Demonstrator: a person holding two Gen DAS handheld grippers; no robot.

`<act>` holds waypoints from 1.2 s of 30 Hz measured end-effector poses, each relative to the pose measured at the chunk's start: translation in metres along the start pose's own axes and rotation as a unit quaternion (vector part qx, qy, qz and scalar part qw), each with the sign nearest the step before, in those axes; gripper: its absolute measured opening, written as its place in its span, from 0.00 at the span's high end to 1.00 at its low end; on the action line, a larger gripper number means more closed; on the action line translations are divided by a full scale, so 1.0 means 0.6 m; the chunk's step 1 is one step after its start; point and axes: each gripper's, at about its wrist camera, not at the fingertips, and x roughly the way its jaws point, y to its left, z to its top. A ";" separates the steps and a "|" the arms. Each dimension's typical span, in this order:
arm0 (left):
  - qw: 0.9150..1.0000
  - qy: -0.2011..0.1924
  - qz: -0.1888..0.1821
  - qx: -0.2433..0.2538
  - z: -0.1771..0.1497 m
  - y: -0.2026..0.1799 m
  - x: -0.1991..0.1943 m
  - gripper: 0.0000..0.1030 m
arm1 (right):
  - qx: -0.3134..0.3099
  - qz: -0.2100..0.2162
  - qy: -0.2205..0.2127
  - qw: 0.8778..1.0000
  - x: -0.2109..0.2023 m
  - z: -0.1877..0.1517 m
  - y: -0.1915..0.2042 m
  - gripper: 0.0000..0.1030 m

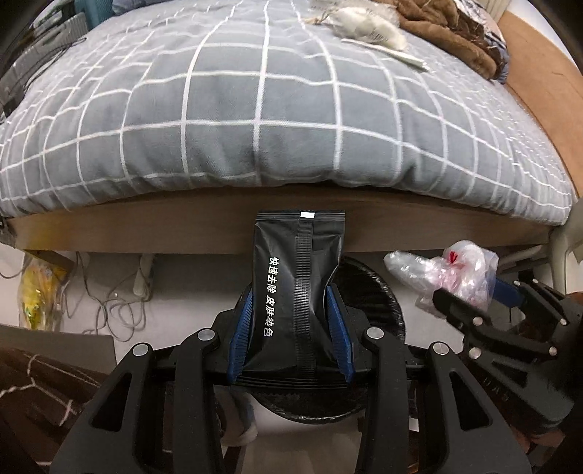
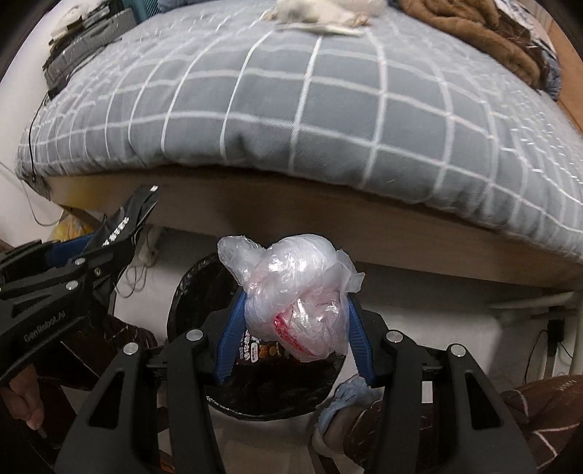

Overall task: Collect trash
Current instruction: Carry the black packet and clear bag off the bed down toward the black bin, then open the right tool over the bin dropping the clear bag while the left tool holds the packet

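The left gripper (image 1: 295,302) holds a black pouch (image 1: 297,288) with white printed characters; its blue fingers (image 1: 242,328) press on both sides of the pouch, which stands upright between them. The right gripper (image 2: 297,317) holds a crumpled ball of clear plastic bag (image 2: 298,291) with a red mark on it, and its blue fingers (image 2: 231,339) are closed against the two sides of this ball. Both grippers point down over a round trash bin (image 2: 277,386) lined with a black bag, which stands on the pale floor (image 1: 120,269) just beside the bed; inside the bin a printed wrapper (image 2: 255,352) is partly visible. A hand (image 2: 27,404) grips the handle of the left gripper. Behind the bin runs the wooden bed frame (image 1: 145,229), and above it lies a grey quilt (image 1: 255,109) with a white grid. At the far end of the bed there are white crumpled scraps (image 1: 368,25) and a brown fleece cloth (image 1: 448,32).
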 end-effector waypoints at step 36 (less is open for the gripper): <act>0.999 0.027 -0.002 0.019 -0.013 -0.035 0.027 0.63 | 0.031 -0.083 -0.056 0.995 -0.042 0.011 -0.080 0.08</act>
